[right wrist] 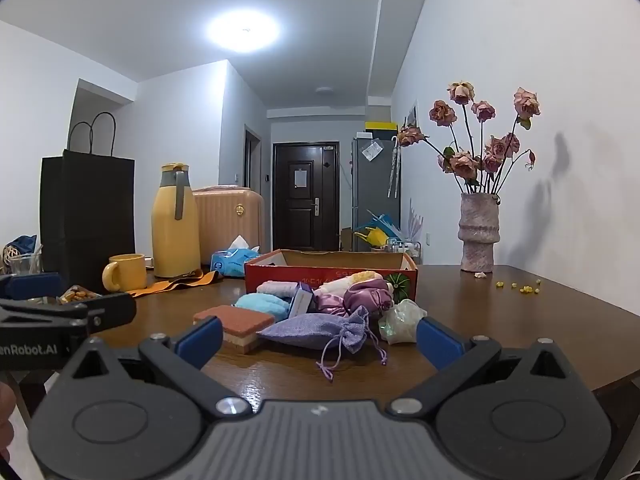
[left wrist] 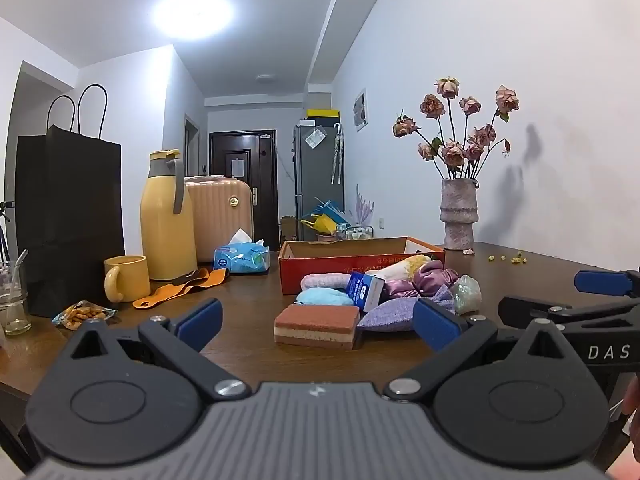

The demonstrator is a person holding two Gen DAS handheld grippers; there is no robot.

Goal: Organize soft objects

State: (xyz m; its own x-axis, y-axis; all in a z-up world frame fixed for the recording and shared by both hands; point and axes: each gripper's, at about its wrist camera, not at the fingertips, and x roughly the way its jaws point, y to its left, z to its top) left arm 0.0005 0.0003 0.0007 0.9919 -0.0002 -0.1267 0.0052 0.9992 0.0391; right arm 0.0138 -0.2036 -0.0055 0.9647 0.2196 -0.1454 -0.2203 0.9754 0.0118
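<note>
The left hand-held gripper (left wrist: 318,320) points nearly level, its blue-padded jaws spread wide with nothing between the pads. The right hand-held gripper (right wrist: 320,336) sits just beside it at about the same height, likewise level, jaws spread wide and holding nothing.

Materials and finishes, tabletop survey

Table (right wrist: 500,320): dark wood, polished, reflecting light. Box (right wrist: 332,270): red cardboard, matt, raw brown inside. Sponge (left wrist: 318,326): coarse, porous, layered. Lilac pouch (right wrist: 316,330): rough woven cloth with cord ties. Pink pouch (right wrist: 366,298): shiny satin. Blue towel (left wrist: 324,297): fluffy cloth. Vase (right wrist: 479,234): rough, matt ceramic. Mug (left wrist: 128,278) and flask (left wrist: 168,220): smooth, semi-gloss. Bag (left wrist: 70,224): matt black paper.
</note>
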